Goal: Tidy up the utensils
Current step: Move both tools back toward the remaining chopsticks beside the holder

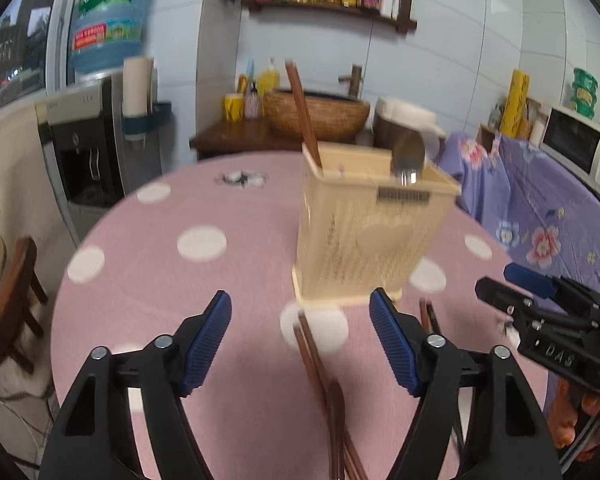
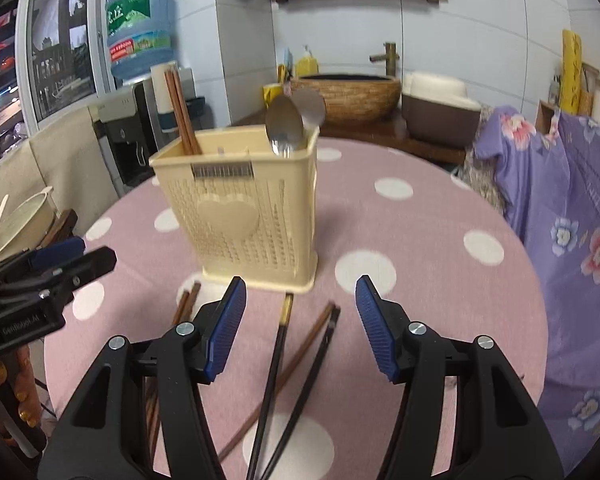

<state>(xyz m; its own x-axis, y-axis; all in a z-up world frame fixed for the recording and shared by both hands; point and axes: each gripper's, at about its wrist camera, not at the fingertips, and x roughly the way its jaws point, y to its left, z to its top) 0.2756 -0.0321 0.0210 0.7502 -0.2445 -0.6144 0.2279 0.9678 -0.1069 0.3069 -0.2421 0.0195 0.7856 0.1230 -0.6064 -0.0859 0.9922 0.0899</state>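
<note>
A cream plastic utensil holder (image 1: 364, 236) (image 2: 244, 208) stands on the pink dotted table (image 2: 440, 208). It holds a pair of brown chopsticks (image 2: 180, 108) (image 1: 304, 116) on its left side and metal spoons (image 2: 286, 124) (image 1: 409, 156) on its right. My left gripper (image 1: 300, 344) is open and empty above loose brown chopsticks (image 1: 320, 376) lying in front of the holder. My right gripper (image 2: 300, 328) is open and empty above black chopsticks (image 2: 278, 364) and one brown chopstick (image 2: 296, 360). More brown chopsticks (image 2: 182, 308) lie to their left.
The right gripper shows at the right of the left wrist view (image 1: 548, 320); the left gripper shows at the left of the right wrist view (image 2: 40, 284). A water dispenser (image 1: 88, 148), a wicker basin (image 2: 352, 94) and a purple flowered cloth (image 2: 572, 208) surround the table.
</note>
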